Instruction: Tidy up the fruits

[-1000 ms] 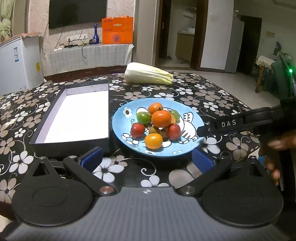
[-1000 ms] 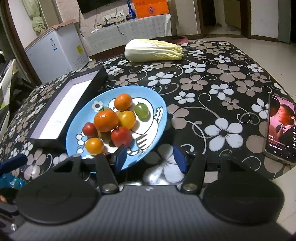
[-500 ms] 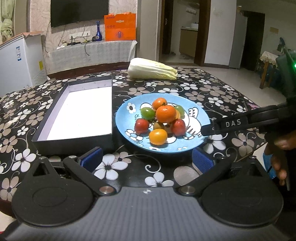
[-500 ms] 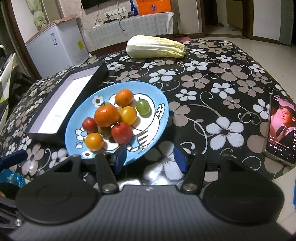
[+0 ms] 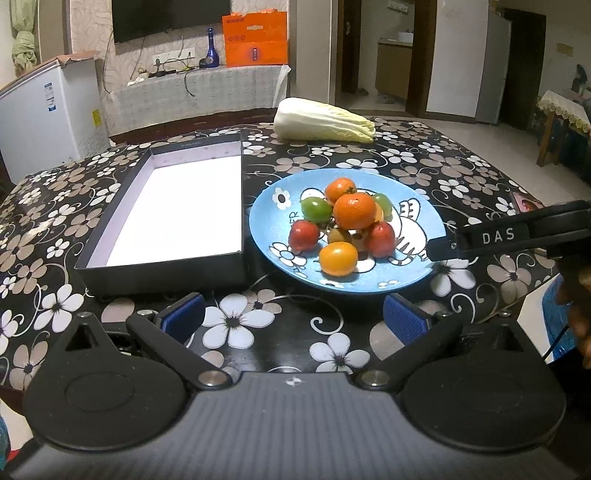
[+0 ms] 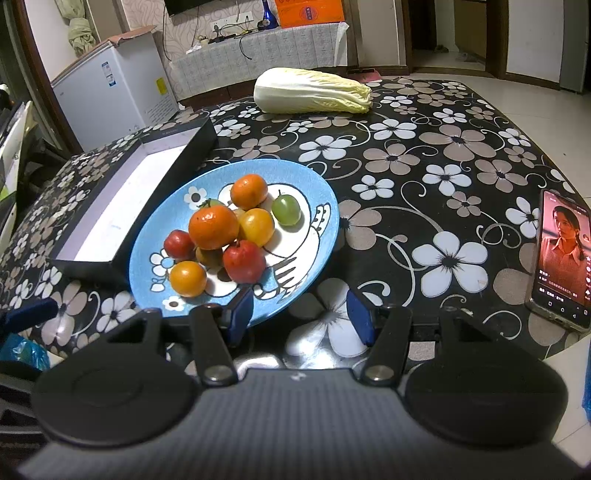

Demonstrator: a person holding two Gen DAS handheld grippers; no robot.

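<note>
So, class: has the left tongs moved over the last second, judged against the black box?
Yes. The left tongs has drawn back and risen: the black box now shows its whole near wall, with tablecloth before it.

Setting: home living/dining room. Evidence: wall TV far left, small fridge at left, floral cloth on bench, cabbage at far edge, phone playing video at right, doorway to kitchen.

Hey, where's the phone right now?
The phone lies flat at the table's right edge in the right wrist view, screen lit, well right of the blue plate and apart from it.
</note>
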